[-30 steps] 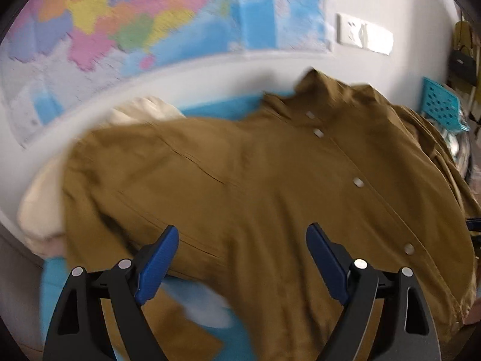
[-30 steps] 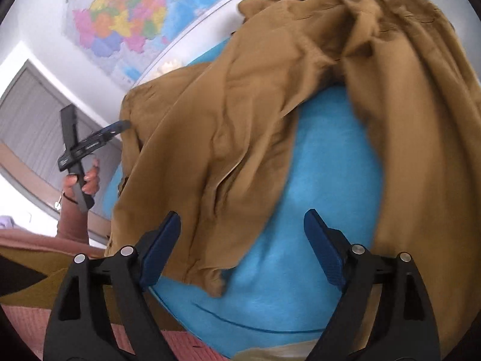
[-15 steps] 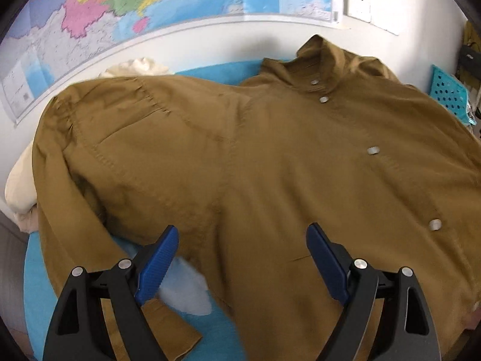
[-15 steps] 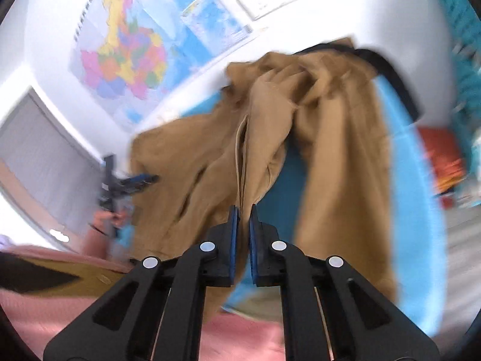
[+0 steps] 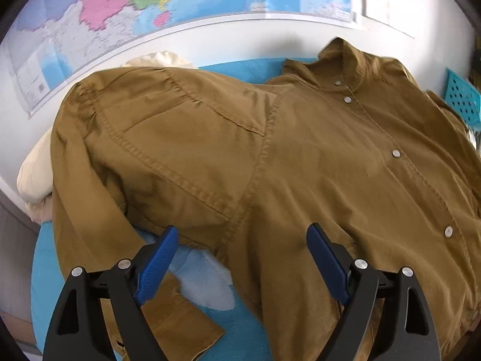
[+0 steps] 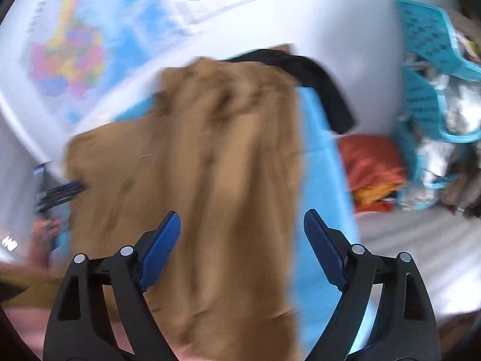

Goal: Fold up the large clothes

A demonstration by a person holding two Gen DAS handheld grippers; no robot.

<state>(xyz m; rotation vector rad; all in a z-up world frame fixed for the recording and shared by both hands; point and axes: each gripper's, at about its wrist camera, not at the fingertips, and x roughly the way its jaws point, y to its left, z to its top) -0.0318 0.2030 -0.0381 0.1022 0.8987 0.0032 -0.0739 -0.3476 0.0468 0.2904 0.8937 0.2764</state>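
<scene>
Both the left gripper [image 5: 242, 258] and the right gripper [image 6: 242, 248] hang spread with nothing clamped, the right one's jaws having just opened, over one brown shirt [image 5: 300, 165] showing four snaps, spread on the blue-covered table [image 5: 240, 70], one cream cloth [image 5: 33, 174] beside it, a wall map [image 5: 150, 3] behind.

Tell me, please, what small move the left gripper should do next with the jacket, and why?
Probably lower the left gripper onto the sleeve below it and close. Its jaws stand open with nothing held, and that sleeve lies loose beside the jacket, which is spread buttons up on the blue surface. The right gripper has just been opening and holds nothing.
</scene>
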